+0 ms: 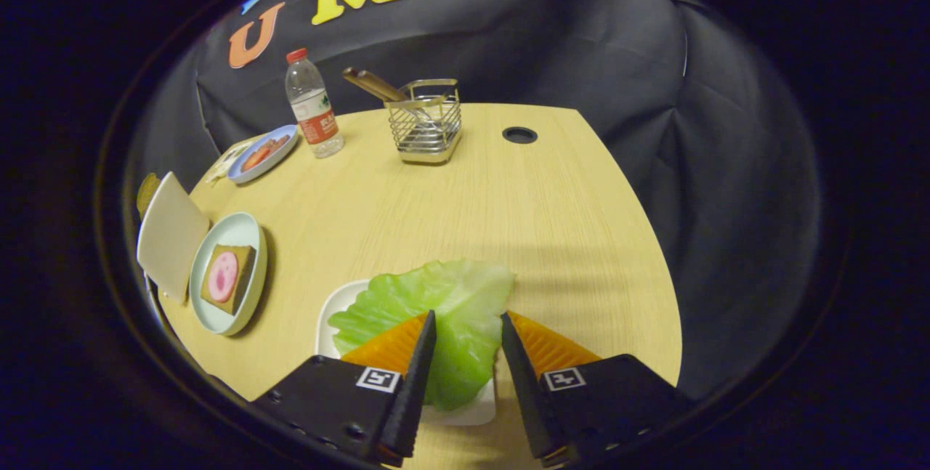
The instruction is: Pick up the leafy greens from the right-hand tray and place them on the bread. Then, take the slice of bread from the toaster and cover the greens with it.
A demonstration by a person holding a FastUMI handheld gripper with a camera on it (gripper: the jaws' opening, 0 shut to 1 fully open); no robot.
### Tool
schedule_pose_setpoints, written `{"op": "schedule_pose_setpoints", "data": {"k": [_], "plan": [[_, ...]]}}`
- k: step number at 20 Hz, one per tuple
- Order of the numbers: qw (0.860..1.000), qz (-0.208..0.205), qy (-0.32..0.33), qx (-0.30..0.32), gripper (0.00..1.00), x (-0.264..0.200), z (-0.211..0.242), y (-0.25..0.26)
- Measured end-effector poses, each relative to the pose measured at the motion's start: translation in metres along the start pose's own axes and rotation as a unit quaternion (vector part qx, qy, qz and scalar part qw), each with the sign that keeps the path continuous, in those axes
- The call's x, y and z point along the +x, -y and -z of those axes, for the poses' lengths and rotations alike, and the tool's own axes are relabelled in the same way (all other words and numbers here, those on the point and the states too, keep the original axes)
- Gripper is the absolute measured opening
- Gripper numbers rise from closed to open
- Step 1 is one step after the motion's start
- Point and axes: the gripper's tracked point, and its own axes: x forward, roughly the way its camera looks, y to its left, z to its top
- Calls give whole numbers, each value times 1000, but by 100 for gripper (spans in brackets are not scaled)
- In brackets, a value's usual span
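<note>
A light green leafy green [443, 296] lies on a small white tray [332, 317] near the table's front edge, its far edge hanging past the tray. My gripper [467, 319] is open just above it, and the leaf's near part lies between the two fingers. To the left, a slice of bread [236, 296] topped with a round pink slice sits on a pale green plate [218, 232]. Beyond that plate stands a white toaster [171, 234], with the brown edge of a bread slice [147, 192] showing at its far side.
At the back of the wooden table [508, 201] stand a water bottle [312, 107], a wire basket [427, 125] with utensil handles, and a blue plate [263, 154] with food. A round cable hole [519, 135] lies to the right of the basket.
</note>
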Motion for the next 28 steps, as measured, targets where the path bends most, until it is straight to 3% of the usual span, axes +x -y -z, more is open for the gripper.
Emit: {"op": "schedule_pose_setpoints", "data": {"k": [3, 5, 9, 12, 17, 28], "plan": [[1000, 2, 4, -14, 43, -4, -7, -5], [1000, -2, 1, -17, 39, -5, -9, -12], [999, 14, -24, -32, 38, 3, -2, -11], [998, 3, -62, -27, 7, 9, 15, -16], [997, 47, -50, -25, 2, 0, 8, -1], [995, 93, 41, -9, 0, -102, -30, -28]]}}
